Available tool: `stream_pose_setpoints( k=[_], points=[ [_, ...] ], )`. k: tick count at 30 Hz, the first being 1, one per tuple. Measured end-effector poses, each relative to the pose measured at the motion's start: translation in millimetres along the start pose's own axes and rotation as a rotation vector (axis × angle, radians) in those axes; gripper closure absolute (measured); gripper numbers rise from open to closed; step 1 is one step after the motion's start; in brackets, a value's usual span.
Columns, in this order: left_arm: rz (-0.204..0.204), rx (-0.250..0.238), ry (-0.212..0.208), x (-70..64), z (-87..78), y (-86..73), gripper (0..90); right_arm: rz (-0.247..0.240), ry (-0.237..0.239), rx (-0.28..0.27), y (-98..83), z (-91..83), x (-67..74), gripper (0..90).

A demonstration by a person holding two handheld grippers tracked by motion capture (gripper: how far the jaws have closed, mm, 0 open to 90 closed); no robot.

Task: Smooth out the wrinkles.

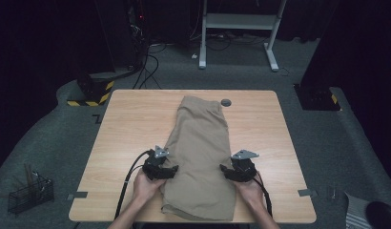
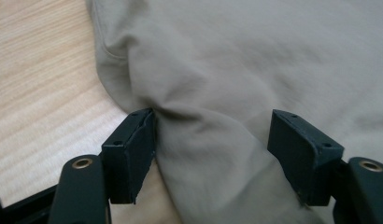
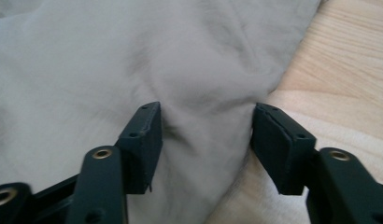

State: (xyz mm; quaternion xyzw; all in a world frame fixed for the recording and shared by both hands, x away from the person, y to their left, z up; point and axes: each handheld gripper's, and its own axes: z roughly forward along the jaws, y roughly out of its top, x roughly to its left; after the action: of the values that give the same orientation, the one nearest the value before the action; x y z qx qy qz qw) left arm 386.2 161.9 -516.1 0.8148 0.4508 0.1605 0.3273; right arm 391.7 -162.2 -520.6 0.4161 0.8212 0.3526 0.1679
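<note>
**Two grippers at the edges of the tan shorts**

Two grippers are in your hands, one at each side of the tan shorts (image 1: pixel 200 152) that lie folded lengthwise down the middle of the wooden table (image 1: pixel 131 124), with the narrow end toward the far edge and the wide end at the near edge by you.

Your left gripper (image 1: pixel 166 171) sits at the left edge of the cloth. In the left gripper view, your left gripper (image 2: pixel 213 140) has its jaws spread wide, with a bunched fold of the shorts (image 2: pixel 236 70) between them. One pad touches the cloth at the crease; the other stands apart from it, so nothing is pinched.

Your right gripper (image 1: pixel 228 171) sits at the right edge of the shorts, level with the left one. In the right gripper view, your right gripper (image 3: pixel 206 135) also has its jaws apart, straddling a ridge of the fabric (image 3: pixel 133 60) at its edge, with bare table wood beside the outer jaw. The cloth fills the gap loosely; whether the pads press on it, you cannot tell from here, though the gap looks slack.

A small grey disc (image 1: pixel 226 102) lies on the table just beside the far right corner of the shorts.
</note>
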Motion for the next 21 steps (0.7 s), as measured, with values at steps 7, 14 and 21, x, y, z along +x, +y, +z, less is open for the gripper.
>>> stream_pose_setpoints(
  k=[7, 14, 21],
  points=[
    [-0.027, -0.057, 0.038, 10.3, 11.5, 5.8, 33.6, -0.019, -0.013, 0.019, 14.4, 12.4, -8.4, 46.4],
    [-0.045, -0.047, 0.049, 22.1, 23.0, 19.2, 28.9, 0.032, -0.056, 0.036, 31.7, 29.0, -25.2, 37.0],
    [-0.074, -0.048, 0.035, 24.9, 15.3, 18.5, 26.2, 0.072, -0.051, 0.032, 38.2, 30.0, -33.2, 33.3]
  ],
)
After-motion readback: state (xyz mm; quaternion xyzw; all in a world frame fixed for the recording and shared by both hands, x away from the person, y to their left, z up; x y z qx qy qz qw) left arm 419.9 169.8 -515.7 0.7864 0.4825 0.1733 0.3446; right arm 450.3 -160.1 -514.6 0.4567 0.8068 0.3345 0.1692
